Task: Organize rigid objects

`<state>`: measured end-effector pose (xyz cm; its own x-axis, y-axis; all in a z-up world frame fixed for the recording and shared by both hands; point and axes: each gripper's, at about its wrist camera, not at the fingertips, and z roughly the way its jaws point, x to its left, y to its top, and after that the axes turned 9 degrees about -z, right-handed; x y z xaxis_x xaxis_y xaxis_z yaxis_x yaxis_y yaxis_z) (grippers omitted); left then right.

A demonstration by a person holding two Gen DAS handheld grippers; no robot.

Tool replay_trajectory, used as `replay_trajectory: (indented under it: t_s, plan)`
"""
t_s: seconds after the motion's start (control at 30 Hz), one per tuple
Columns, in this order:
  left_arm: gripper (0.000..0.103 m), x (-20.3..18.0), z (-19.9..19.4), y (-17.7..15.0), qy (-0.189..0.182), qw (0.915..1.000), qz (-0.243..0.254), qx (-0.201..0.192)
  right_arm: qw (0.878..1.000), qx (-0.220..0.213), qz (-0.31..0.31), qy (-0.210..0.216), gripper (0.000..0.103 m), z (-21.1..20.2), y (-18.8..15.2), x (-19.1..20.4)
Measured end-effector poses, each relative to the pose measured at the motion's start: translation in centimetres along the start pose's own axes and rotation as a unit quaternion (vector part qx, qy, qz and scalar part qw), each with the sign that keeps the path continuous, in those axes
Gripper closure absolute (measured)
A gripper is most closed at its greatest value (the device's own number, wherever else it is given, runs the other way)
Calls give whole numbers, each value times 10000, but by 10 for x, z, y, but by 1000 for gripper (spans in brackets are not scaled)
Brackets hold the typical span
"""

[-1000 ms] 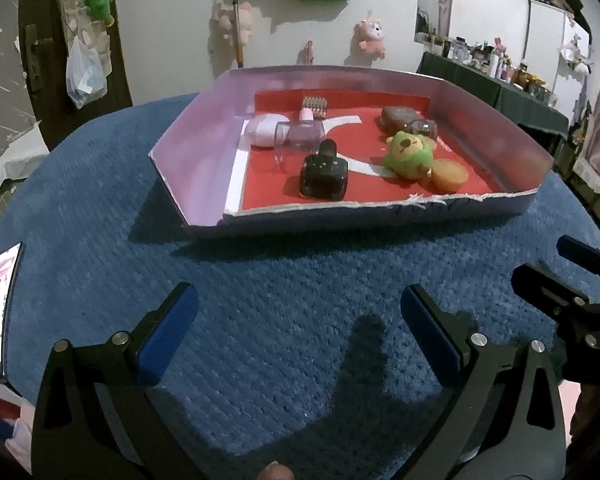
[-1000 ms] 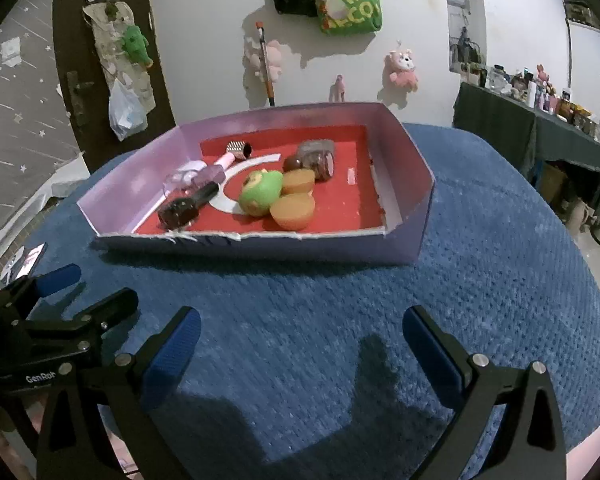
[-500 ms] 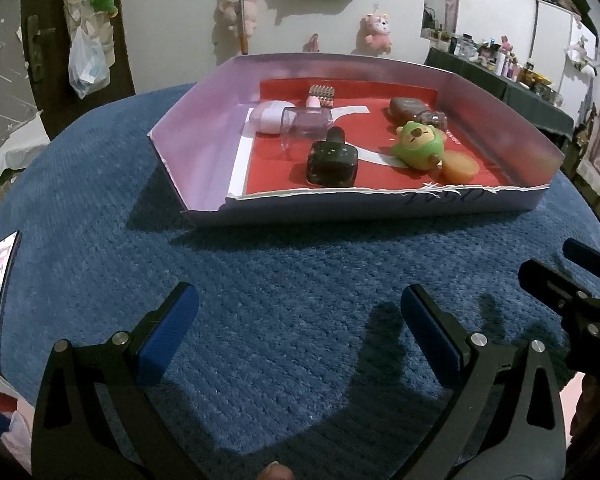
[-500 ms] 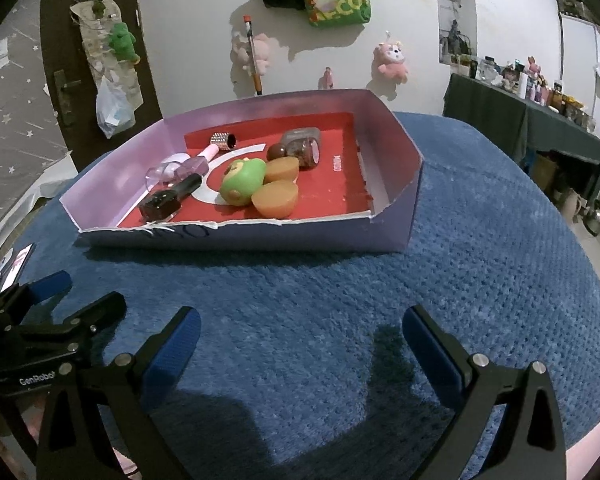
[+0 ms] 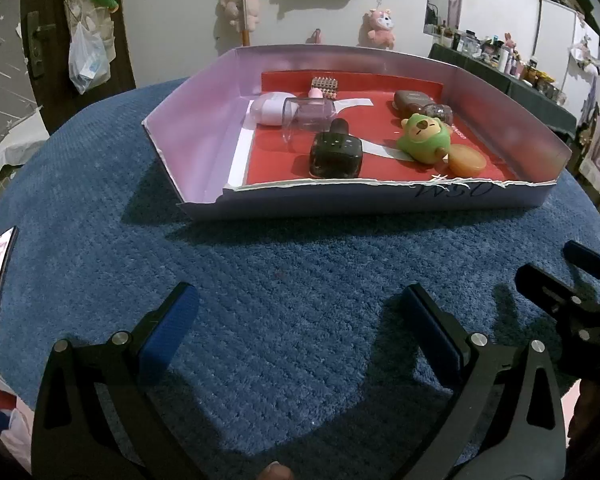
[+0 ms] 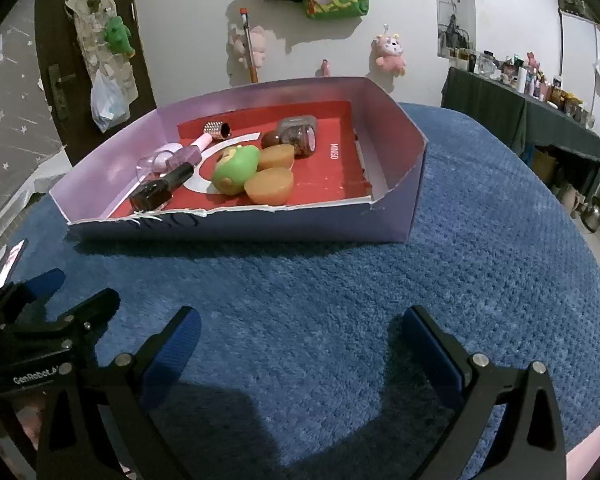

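Left claw (image 5: 298,316) and right claw (image 6: 296,338) both stood released and empty over the blue-carpeted surface (image 5: 260,264). Green bear figure (image 5: 422,142), black bottle (image 5: 335,154) and other items lay inside the lavender cardboard tray (image 5: 204,120).

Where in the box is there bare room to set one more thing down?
Bare red floor lies along the box's right wall, right of the brown jar and the orange halves. The left and middle are crowded around the green toy and black bottle.
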<state>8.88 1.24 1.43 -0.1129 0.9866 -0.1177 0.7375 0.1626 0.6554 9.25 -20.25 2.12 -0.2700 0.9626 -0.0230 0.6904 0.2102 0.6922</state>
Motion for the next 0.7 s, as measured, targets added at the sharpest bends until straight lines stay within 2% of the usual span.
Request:
replay_trajectory:
  t_s: [0.4, 0.7]
  plan:
    - [0, -1, 0, -2, -8, 10000, -8, -33, 9994, 17, -233, -247, 0, 5, -2, 11]
    - [0, -1, -1, -2, 17, 10000, -29, -48, 9994, 16, -239, -258, 0, 5, -2, 12]
